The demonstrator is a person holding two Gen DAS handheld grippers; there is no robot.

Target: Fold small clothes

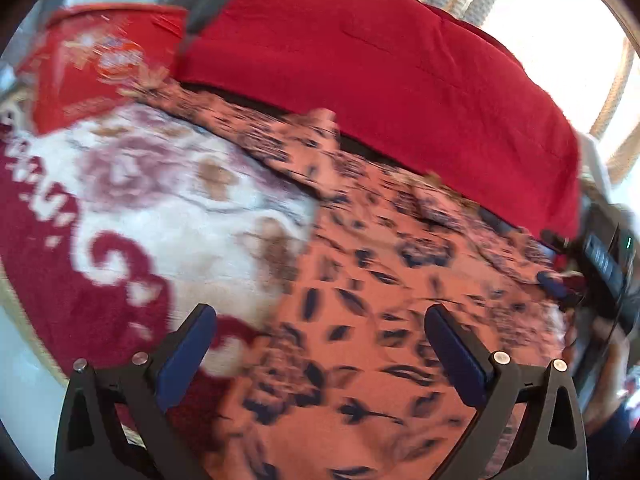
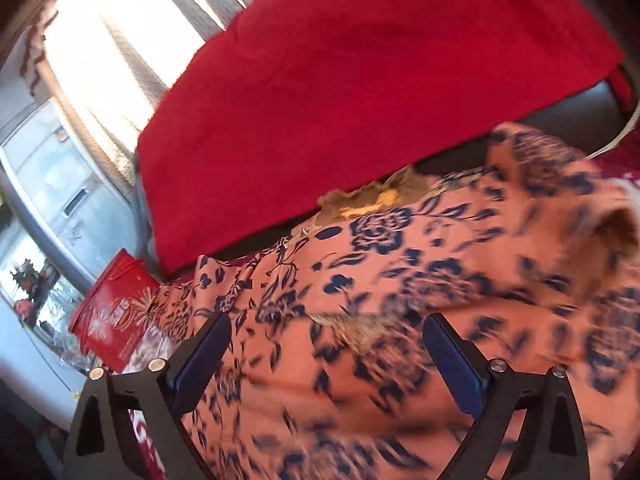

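While both my left tongs [image 1: 320,352] and right tongs [image 2: 328,356] stand open and empty, the floral garment [image 1: 380,280] lies spread beneath and ahead of them, so I judge most folding remains.

I see a patterned maroon-and-cream pile rug [image 1: 132,216] carrying a salmon-orange garment with navy floral print [image 1: 360,320] and a red printed bag [image 1: 100,64].

No words or nos. could be read. The red bag [image 2: 114,312] had gold & white print, but it was too blurry.
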